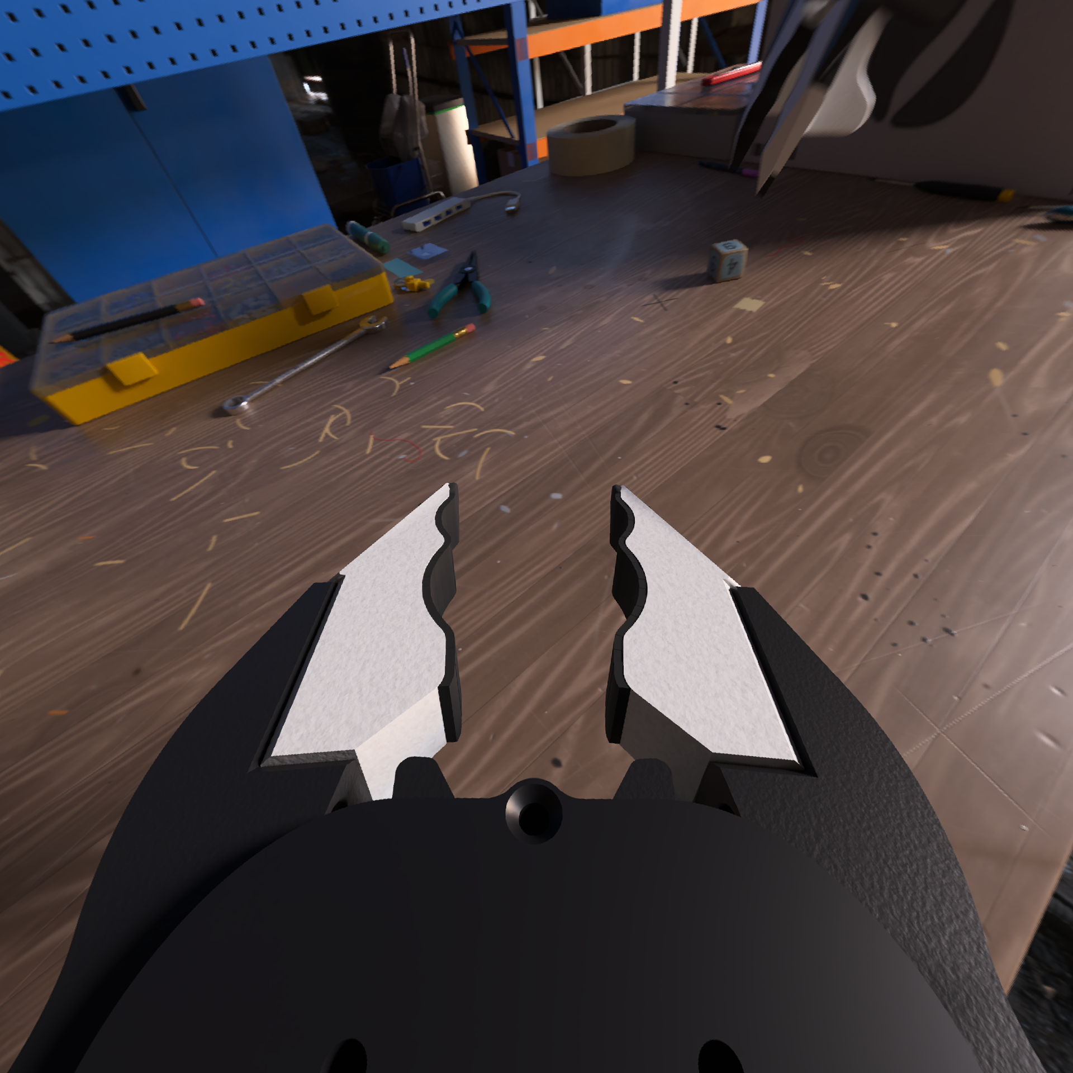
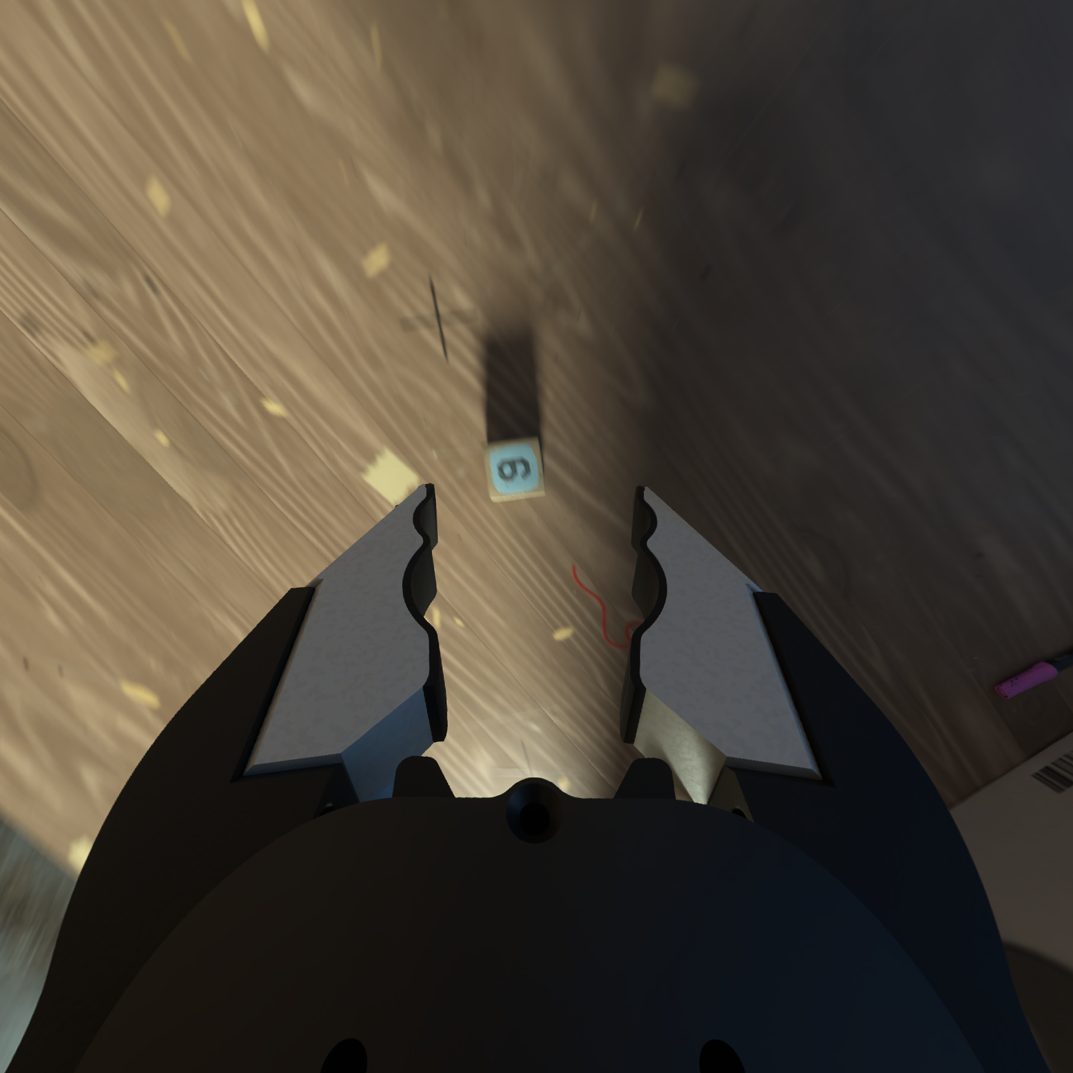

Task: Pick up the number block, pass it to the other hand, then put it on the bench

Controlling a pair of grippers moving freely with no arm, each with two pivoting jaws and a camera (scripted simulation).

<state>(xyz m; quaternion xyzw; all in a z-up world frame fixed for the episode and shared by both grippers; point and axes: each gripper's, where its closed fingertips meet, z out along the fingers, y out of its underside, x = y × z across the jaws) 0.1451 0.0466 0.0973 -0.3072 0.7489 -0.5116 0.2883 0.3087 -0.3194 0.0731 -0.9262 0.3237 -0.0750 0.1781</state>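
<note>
The number block [image 1: 728,260] is a small pale wooden cube with light blue faces. It sits on the brown wooden bench [image 1: 638,406], far ahead and to the right of my left gripper [image 1: 533,488], which is open and empty low over the bench. My right gripper [image 1: 772,168] hangs above the bench at the upper right of the left wrist view. In the right wrist view the block [image 2: 514,469] lies below, just beyond the open, empty right gripper [image 2: 534,490], with its dark shadow stretching away from it.
A yellow organiser case [image 1: 215,319] with a pencil on its lid, a wrench [image 1: 302,366], green-handled pliers [image 1: 464,284], a green pencil [image 1: 432,347], a white USB hub [image 1: 441,212] and a tape roll [image 1: 592,142] lie left and far. A cardboard box [image 1: 929,145] stands far right. A purple marker [image 2: 1030,685] lies by it.
</note>
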